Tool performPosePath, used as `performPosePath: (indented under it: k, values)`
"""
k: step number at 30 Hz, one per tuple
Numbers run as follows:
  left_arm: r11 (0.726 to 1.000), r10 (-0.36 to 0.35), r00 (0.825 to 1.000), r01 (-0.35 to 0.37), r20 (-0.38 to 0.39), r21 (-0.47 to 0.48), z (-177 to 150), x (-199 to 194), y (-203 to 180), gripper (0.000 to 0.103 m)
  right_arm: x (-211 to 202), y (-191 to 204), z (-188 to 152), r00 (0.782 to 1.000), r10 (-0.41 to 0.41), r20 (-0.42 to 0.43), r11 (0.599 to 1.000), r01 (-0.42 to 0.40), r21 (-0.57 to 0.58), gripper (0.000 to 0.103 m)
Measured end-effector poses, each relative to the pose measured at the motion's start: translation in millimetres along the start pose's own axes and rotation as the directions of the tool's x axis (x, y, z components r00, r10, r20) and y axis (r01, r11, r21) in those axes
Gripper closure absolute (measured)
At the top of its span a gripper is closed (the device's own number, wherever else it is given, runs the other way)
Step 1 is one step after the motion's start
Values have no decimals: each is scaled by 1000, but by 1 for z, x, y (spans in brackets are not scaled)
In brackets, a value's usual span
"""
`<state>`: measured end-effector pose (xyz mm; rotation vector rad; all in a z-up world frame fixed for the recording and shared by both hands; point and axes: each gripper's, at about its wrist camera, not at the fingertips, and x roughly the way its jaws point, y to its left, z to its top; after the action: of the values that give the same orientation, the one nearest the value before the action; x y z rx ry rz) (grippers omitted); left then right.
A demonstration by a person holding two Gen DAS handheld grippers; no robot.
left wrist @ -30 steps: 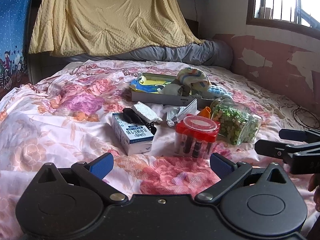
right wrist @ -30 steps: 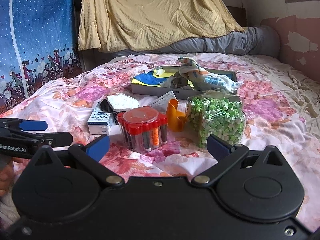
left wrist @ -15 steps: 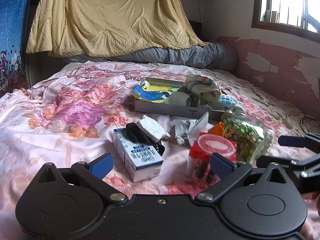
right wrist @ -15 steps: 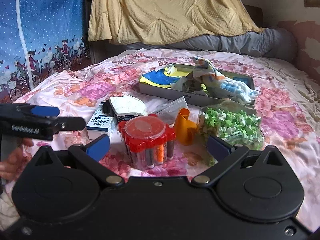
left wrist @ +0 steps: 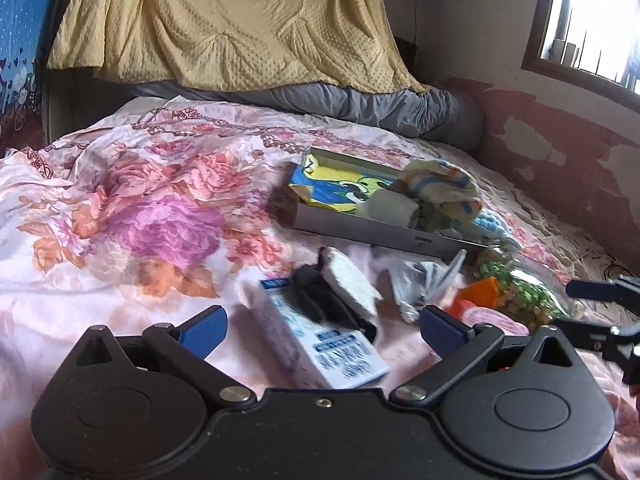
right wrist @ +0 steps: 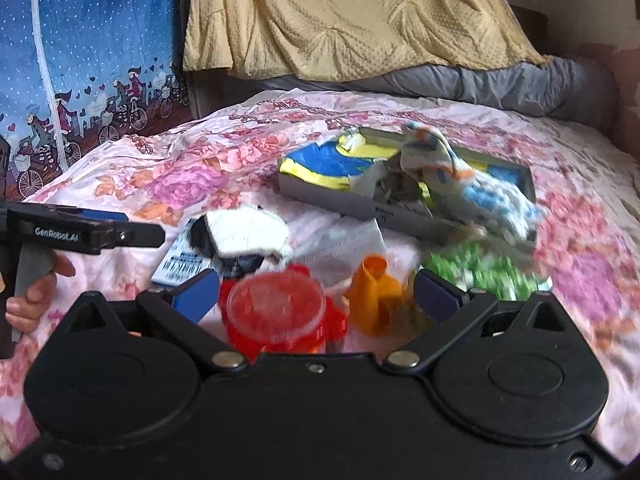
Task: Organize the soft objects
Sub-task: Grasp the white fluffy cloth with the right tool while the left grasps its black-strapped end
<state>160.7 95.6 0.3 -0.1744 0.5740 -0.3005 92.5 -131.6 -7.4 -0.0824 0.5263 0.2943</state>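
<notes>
A grey shallow box point(left wrist: 360, 228) point(right wrist: 320, 192) on the flowered bed holds a blue-yellow cloth point(left wrist: 332, 188) point(right wrist: 320, 162), a striped soft toy point(left wrist: 444, 184) point(right wrist: 440, 160) and a light blue knit piece point(right wrist: 496, 200). In front lie a white pad on a black sock point(left wrist: 348, 284) point(right wrist: 244, 232) atop a blue-white carton point(left wrist: 324, 344) point(right wrist: 180, 260), and a face mask point(left wrist: 428, 280) point(right wrist: 344, 240). My left gripper point(left wrist: 322, 328) is open just above the carton. My right gripper point(right wrist: 316, 292) is open over a red-lidded jar point(right wrist: 276, 308).
An orange cup point(right wrist: 372, 292) point(left wrist: 480, 292) and a jar of green stars point(right wrist: 480, 272) point(left wrist: 528, 296) stand right of the red jar. A yellow blanket point(left wrist: 224, 24) hangs behind a grey bolster point(left wrist: 360, 100). A blue curtain point(right wrist: 80, 40) is at the left.
Both grippers have moved forward and closer to the objects; the carton and red jar now sit between the fingers. Nothing was taken hold of.
</notes>
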Motion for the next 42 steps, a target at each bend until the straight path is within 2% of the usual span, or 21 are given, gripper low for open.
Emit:
performPosePath:
  k: [3,6,10,15,22,30,32,35,38,42]
  values:
    - [999,-45,999,44,-12,-29,6,6,15,3,16,4,18,1000,8,-4,999,-9,-35,0]
    - [994,-87,996,86,-13,-70,13,13,31,7,33,15,37,1000,17,-15,993,-18,-120,0]
    - [981,-149,989,144,-28,-133,21,26,49,21,58,38,54,998,2,-56,964,-17,-266,0]
    - [970,-201,978,190,-62,-151,29,43,59,32,86,63,57,993,-3,-118,926,-42,-375,0]
    - [961,-253,963,239,-92,-137,33,58,57,53,110,89,59,982,-26,-186,865,-71,-496,1]
    - [947,-298,943,272,-149,-173,35,73,62,61,137,112,62,974,-61,-218,811,-79,-579,1]
    - [943,-307,939,278,-156,-180,35,75,62,66,141,119,61,972,-84,-221,785,-72,-615,1]
    - [945,-306,936,275,-173,-178,35,79,59,75,146,130,54,969,-117,-219,734,-64,-676,6]
    - [944,-305,936,273,-176,-187,35,80,58,77,147,139,49,968,-141,-208,686,-56,-725,10]
    - [937,-313,933,274,-176,-218,34,81,62,81,149,148,46,967,-150,-206,655,-59,-754,22]
